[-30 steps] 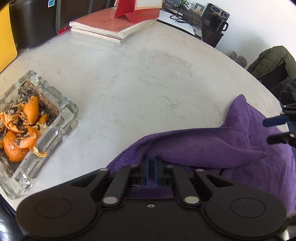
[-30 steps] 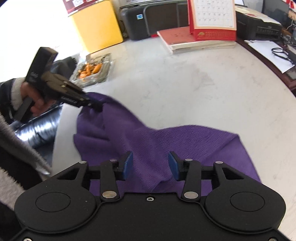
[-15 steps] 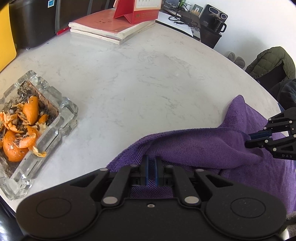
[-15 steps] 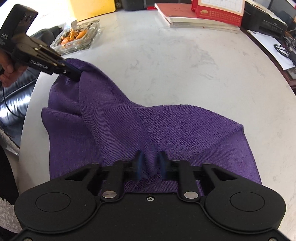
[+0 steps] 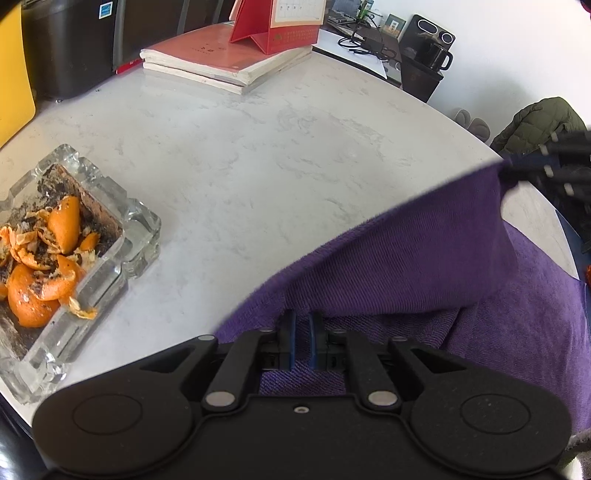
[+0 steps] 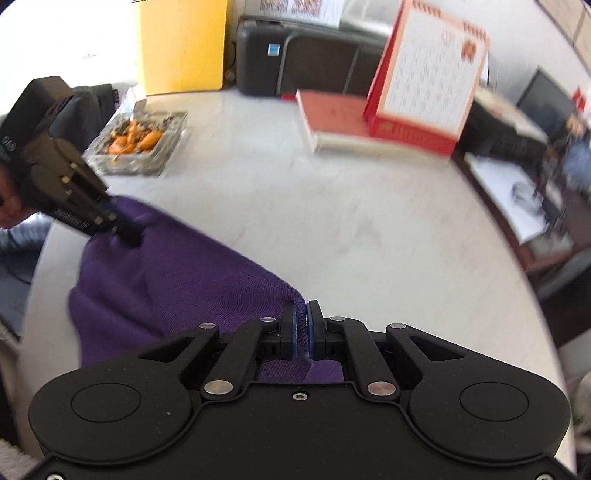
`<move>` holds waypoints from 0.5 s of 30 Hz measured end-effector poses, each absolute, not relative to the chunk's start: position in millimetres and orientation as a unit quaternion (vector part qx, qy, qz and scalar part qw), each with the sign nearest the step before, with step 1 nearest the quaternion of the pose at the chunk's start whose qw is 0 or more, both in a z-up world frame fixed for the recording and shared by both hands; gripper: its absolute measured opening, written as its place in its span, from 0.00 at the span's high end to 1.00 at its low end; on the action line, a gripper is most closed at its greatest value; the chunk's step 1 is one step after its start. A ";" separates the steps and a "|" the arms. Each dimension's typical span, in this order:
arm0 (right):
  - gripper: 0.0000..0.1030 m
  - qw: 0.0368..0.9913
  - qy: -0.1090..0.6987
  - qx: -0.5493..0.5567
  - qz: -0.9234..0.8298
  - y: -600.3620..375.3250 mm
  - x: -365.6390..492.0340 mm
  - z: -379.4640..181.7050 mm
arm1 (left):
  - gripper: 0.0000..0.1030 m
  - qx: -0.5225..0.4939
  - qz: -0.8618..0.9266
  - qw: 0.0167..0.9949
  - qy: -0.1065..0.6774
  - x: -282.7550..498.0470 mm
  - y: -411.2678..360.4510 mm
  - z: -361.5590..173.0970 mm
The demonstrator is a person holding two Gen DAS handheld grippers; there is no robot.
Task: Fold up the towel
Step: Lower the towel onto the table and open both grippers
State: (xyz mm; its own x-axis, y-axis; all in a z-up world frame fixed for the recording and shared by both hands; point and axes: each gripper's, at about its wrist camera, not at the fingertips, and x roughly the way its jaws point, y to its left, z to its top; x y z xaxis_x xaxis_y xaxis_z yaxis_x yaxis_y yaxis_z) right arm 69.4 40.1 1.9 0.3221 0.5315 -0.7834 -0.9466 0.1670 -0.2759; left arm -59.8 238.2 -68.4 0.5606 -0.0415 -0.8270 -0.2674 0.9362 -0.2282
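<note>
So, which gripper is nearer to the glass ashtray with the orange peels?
Left. The left gripper grips the towel just beside the ashtray; the right gripper holds the towel's other corner, farther across the table.

Both wrist cameras look steeply down, close over the shared towel [image 5: 424, 266] and table [image 5: 258, 155].

White marble table [image 5: 280, 155], glass ashtray [image 5: 140, 236] of orange peel at its left edge, stacked books [image 5: 225, 62] under a red calendar [image 5: 277, 26], purple towel [image 5: 424, 266] draped near side.
</note>
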 end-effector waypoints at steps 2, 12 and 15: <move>0.95 0.713 0.235 -0.413 0.516 59.0 74.0 2.6 | 0.87 -0.159 0.072 0.869 0.462 -54.8 240.2 -67.6; 0.95 0.691 0.172 -0.452 0.537 147.2 120.5 -39.5 | 0.83 -0.137 0.077 0.870 0.468 -32.4 255.5 -66.7; 0.95 0.691 0.174 -0.448 0.539 164.1 131.8 -56.4 | 0.80 -0.133 0.073 0.870 0.470 -31.7 254.4 -66.7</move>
